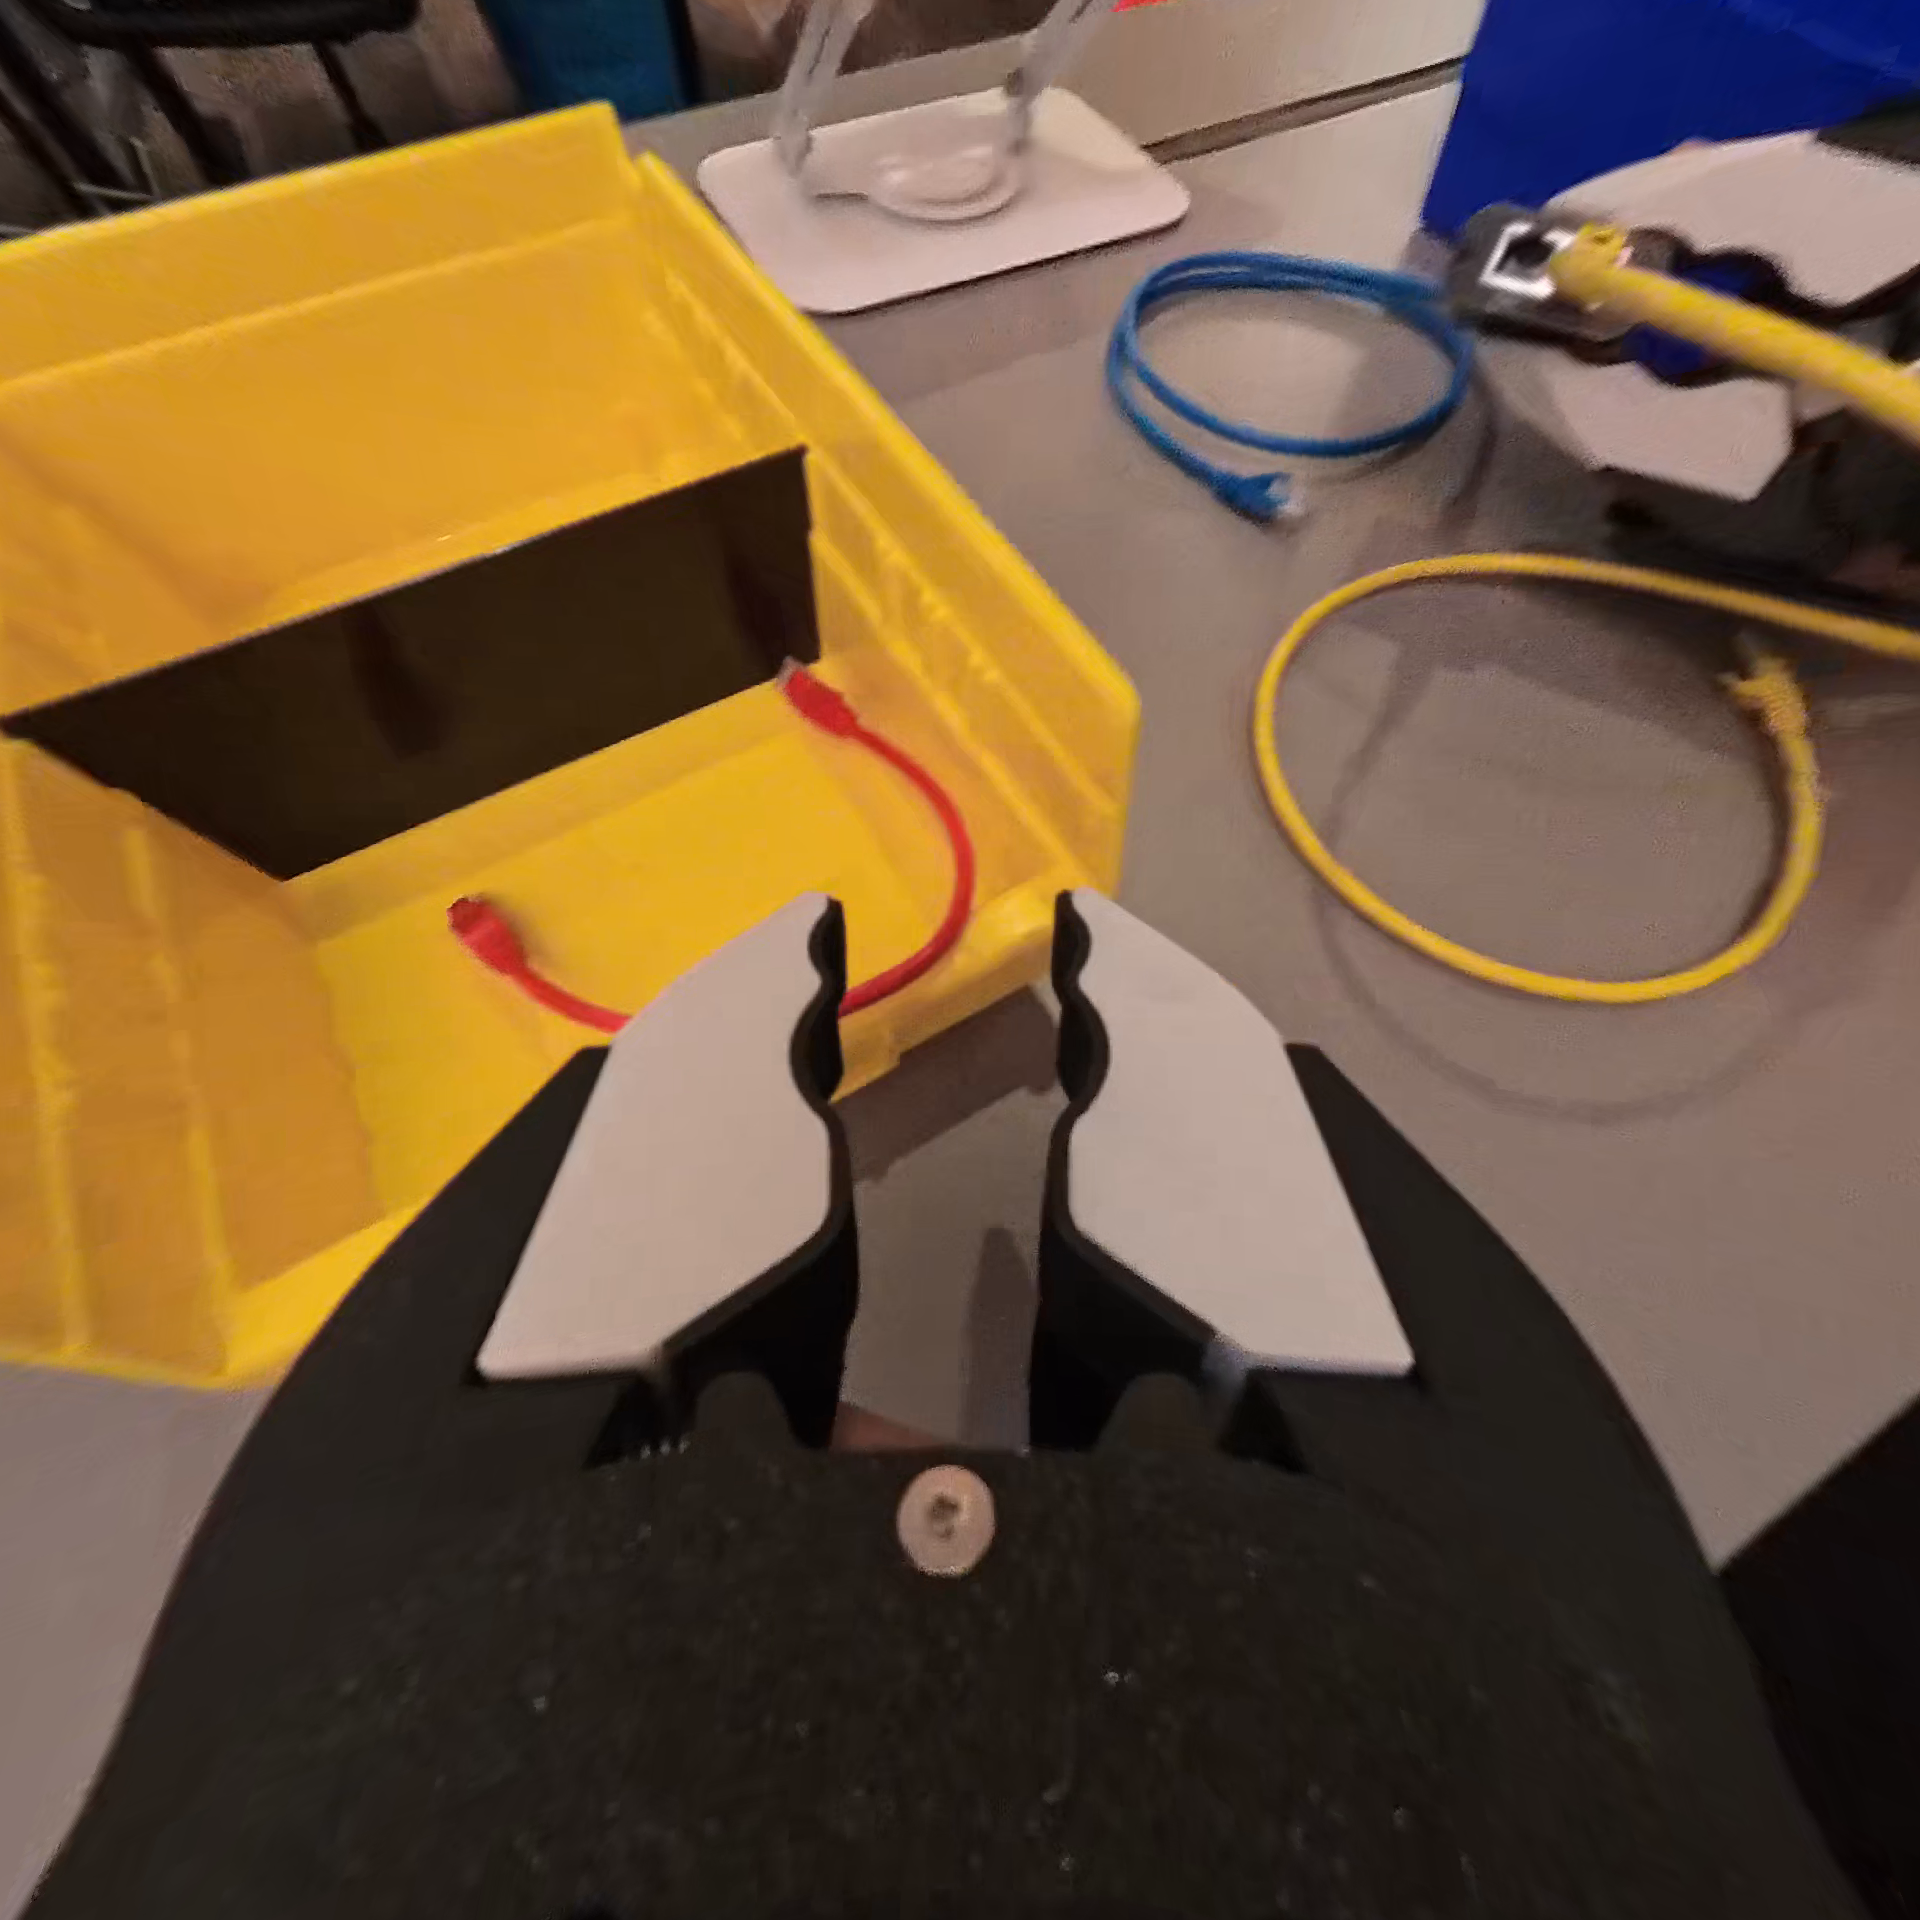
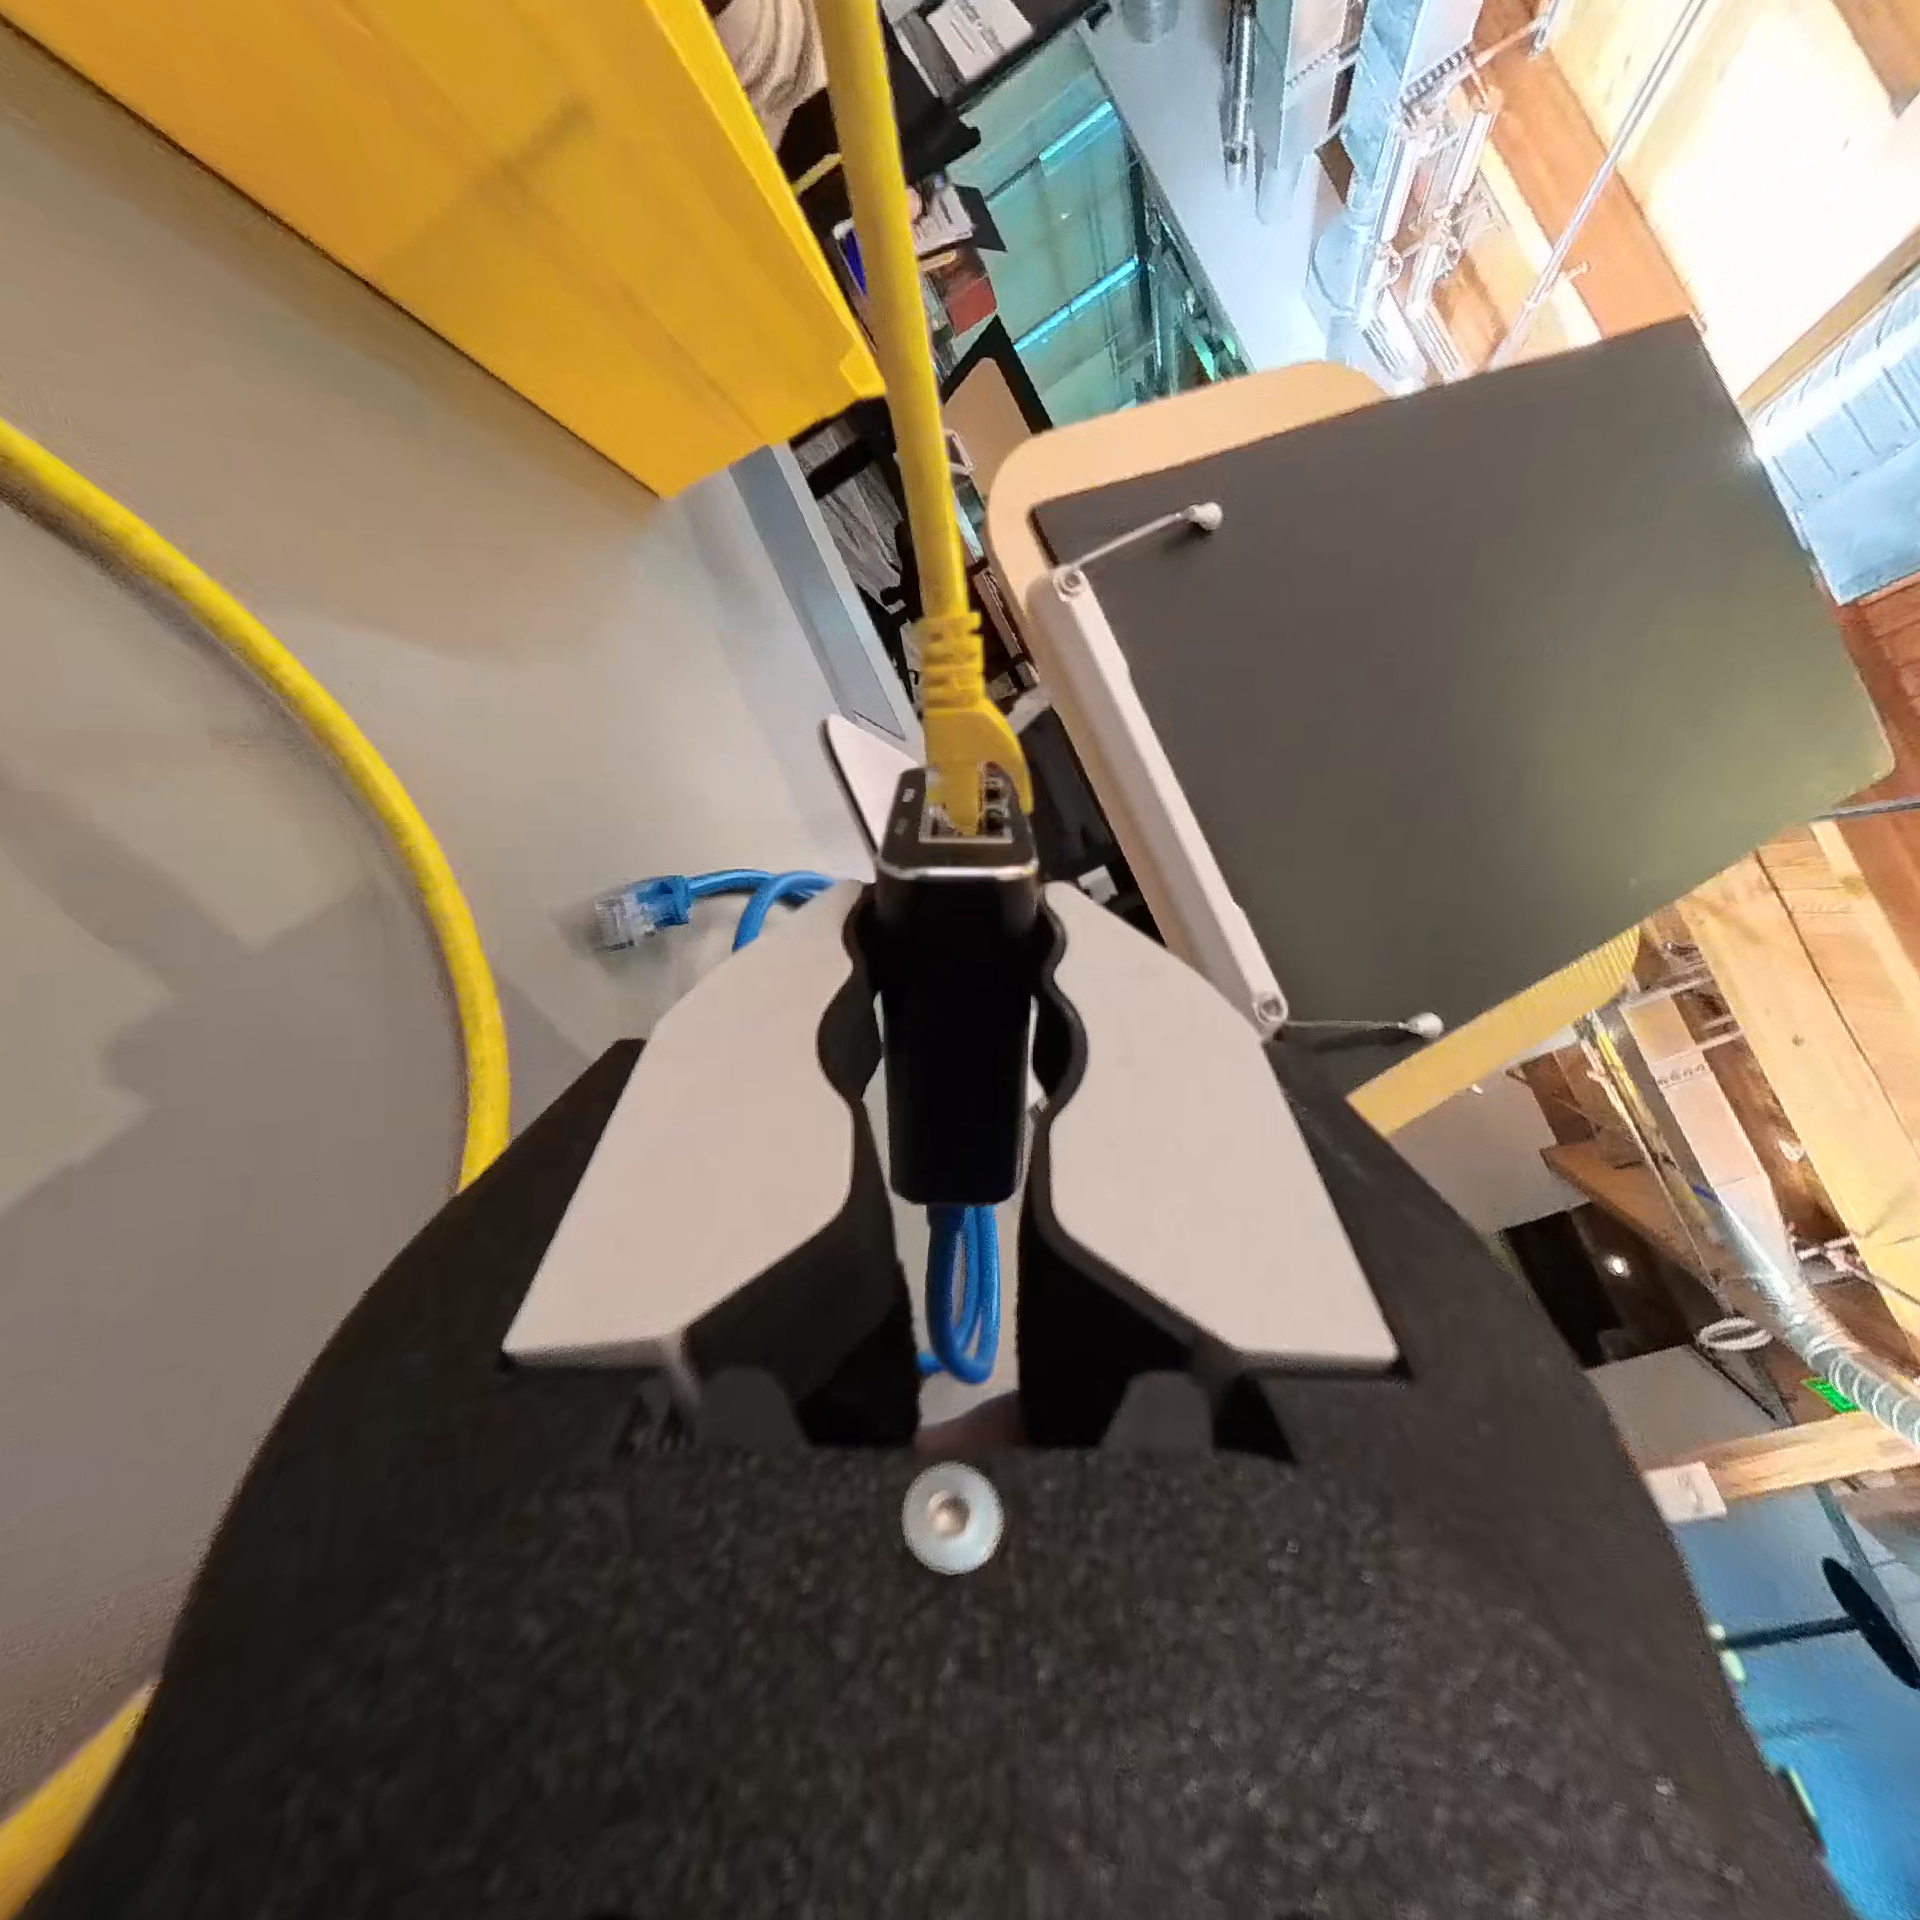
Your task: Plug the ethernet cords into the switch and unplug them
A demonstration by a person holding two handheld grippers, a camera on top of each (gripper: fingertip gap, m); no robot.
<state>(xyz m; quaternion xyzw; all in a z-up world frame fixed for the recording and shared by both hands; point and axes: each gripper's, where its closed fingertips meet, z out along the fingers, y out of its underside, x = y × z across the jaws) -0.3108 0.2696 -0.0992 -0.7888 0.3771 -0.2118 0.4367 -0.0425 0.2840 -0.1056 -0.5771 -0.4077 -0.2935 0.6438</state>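
Observation:
My right gripper is shut on the small black switch and holds it off the table. A yellow ethernet cord is plugged into a port on the switch's front. That cord loops over the grey table in the left wrist view, with its free plug lying inside the loop. The right gripper with the switch shows at the top right of the left wrist view. My left gripper is open and empty at the yellow bin's front corner. A red cord lies in the bin. A blue cord lies coiled on the table.
The yellow bin with a black divider fills the left side. A white base with a clear stand sits behind it. A blue box stands at the far right. A dark panel on a rounded board is beyond the switch. The tips of one gripper are about 25 cm away from the tips of the other.

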